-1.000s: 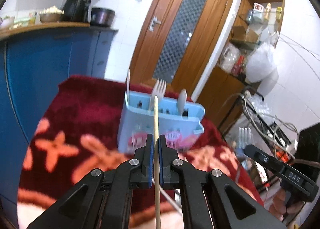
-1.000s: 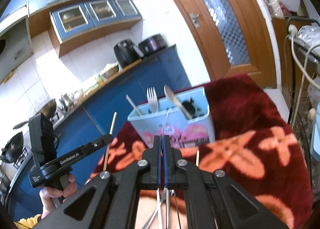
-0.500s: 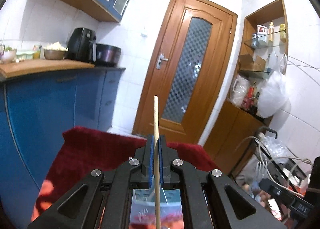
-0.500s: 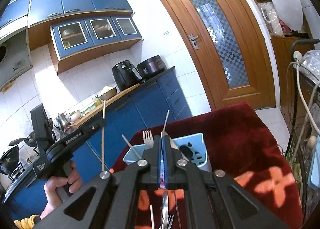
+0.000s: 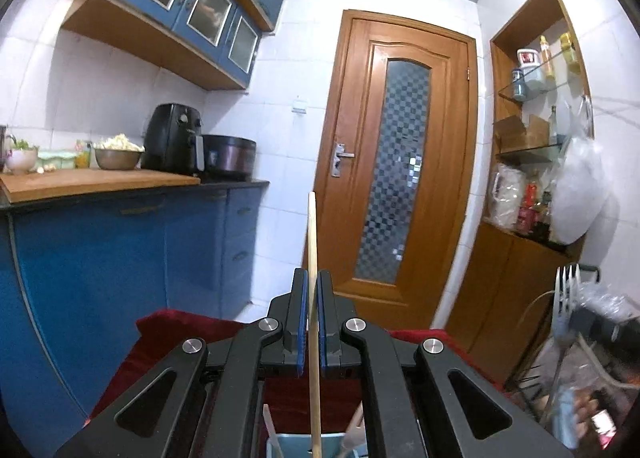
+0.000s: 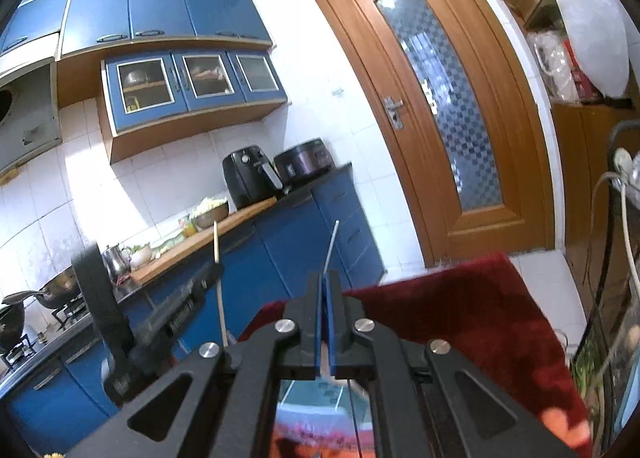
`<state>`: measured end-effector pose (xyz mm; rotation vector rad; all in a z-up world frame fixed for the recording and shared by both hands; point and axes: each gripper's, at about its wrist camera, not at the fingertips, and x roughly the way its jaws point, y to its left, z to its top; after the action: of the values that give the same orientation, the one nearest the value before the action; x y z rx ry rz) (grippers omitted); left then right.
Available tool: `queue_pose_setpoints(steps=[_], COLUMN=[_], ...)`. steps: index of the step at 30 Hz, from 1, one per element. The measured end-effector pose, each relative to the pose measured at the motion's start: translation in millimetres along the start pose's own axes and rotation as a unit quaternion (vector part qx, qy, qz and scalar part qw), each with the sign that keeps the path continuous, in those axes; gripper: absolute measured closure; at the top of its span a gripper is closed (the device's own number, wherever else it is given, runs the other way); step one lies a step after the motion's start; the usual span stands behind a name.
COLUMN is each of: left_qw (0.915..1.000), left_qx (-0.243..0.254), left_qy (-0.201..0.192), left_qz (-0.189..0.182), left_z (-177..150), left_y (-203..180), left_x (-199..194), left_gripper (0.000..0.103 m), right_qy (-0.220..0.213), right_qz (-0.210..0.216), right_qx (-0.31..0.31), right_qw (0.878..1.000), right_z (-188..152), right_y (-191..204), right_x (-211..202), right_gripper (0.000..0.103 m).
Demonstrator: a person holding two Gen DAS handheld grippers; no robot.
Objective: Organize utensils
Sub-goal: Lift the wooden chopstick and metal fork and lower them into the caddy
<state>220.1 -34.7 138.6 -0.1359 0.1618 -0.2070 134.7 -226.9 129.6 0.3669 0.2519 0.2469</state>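
Between clamped left gripper point(image 5: 311, 298) pads: 1 chopstick point(image 5: 312, 258); right gripper point(image 6: 325, 294): 1 fork point(image 6: 331, 242).

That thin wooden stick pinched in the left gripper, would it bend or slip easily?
The wooden chopstick stands straight above the left gripper, so it is probably stiff. It looks thin and likely light. Smooth and round, it might slide or swivel between the pads.

A home kitchen: blue wall cabinets with glass doors point(image 5: 200, 14) above white tiles, a black air fryer point(image 5: 174, 138) near the wooden worktop's point(image 5: 92, 180) end, and a panelled wooden door point(image 5: 400, 162).
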Motion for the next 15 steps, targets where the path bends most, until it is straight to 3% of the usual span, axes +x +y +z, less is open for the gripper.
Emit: queue_pose_setpoints(steps=[7, 15], left_qw=[0.9998, 0.9995], left_qx=[0.012, 0.015], left_qy=[-0.013, -0.023], left_qz=[0.010, 0.014], left_z=[-23.8, -40.1], left_y=[0.4, 5.9], left_x=[5.2, 4.6], left_gripper=[0.099, 0.099], right_qy=[-0.038, -0.015], right_qz=[-0.014, -0.027], right_qx=[-0.042, -0.059], right_qw=[0.998, 0.998], right_z=[-2.8, -27.5], right_y=[2.1, -3.0], right_x=[27.0, 48.3], right_gripper=[0.100, 0.100])
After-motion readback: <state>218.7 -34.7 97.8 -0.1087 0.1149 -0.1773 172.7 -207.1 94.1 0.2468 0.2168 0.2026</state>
